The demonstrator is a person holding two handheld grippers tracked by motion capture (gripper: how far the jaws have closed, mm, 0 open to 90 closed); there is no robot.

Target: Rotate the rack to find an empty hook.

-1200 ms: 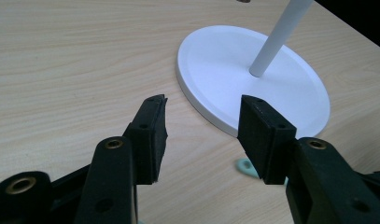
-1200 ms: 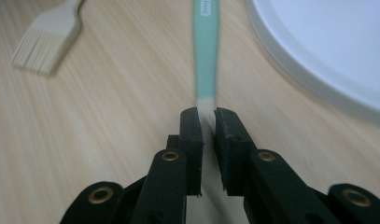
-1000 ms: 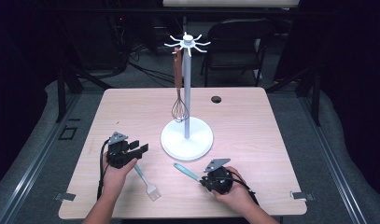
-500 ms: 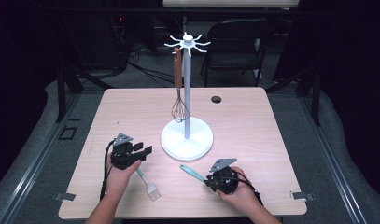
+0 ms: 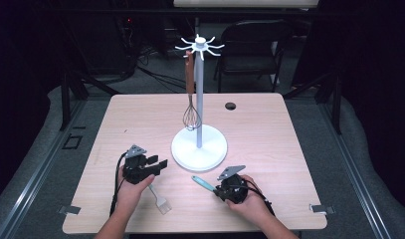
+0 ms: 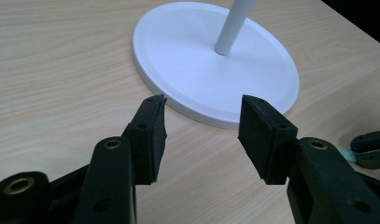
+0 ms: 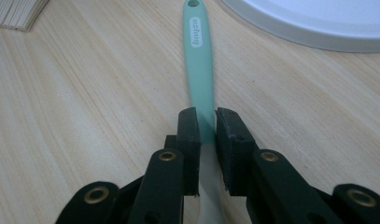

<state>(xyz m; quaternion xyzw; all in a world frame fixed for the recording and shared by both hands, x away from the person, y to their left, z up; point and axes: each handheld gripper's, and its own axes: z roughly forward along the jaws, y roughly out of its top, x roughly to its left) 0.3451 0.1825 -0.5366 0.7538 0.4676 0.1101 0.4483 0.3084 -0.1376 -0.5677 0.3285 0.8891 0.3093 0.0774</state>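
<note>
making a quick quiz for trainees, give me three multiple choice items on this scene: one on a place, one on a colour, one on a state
1. Where does the metal whisk with the brown handle hang?
A. on the white stand
B. on the chair
C. from a gripper

2. What colour is the handle held by the right gripper?
A. red
B. mint green
C. black

3. How do the left gripper jaws stand?
A. shut on the whisk
B. open, nothing between
C. shut together

Key: A, it hangs from a hook of the white round-based stand; B, the mint green utensil handle runs between its jaws; C is wrong, B: bare table shows between them.
</note>
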